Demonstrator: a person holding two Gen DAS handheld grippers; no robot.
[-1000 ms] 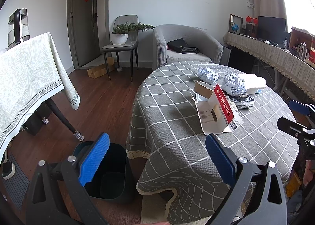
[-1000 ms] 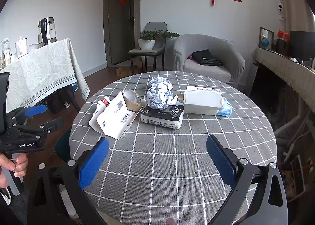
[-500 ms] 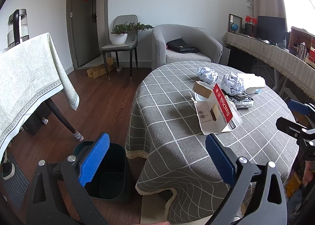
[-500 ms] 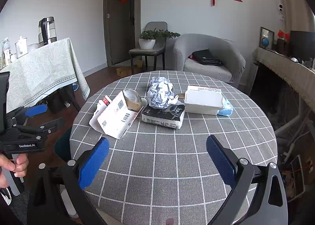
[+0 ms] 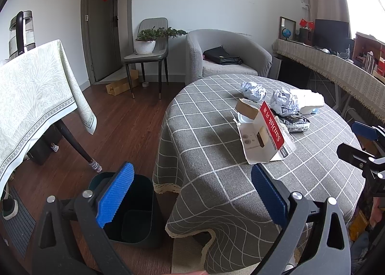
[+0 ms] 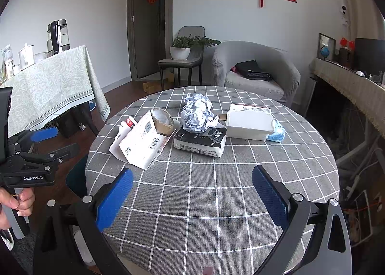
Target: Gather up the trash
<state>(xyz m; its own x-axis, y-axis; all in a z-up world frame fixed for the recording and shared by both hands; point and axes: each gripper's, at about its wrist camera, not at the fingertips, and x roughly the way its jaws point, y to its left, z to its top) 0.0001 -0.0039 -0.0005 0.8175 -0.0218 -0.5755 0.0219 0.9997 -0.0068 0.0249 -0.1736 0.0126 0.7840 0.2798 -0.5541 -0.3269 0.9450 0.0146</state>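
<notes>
In the left wrist view, at lower left, we see the dark green plastic bin (image 5: 134,207) standing on the wooden floor just beside the round worktop with the grey checked cloth (image 5: 216,178). Our left tongs (image 5: 190,193) hang spread wide, gripping nothing, one blue pad over the bin and the other over the cloth edge. Right of centre lies the white SanDisk cardboard package (image 5: 264,138), with a brown cardboard tape roll (image 5: 247,109) touching it, then two crumpled silver foil balls (image 5: 252,90). In the right wrist view, the black-and-white packet (image 6: 201,141) lies centre, a white box (image 6: 249,123) to its right. Our right tongs (image 6: 192,198) are spread wide and empty above the bare cloth at the bottom.
</notes>
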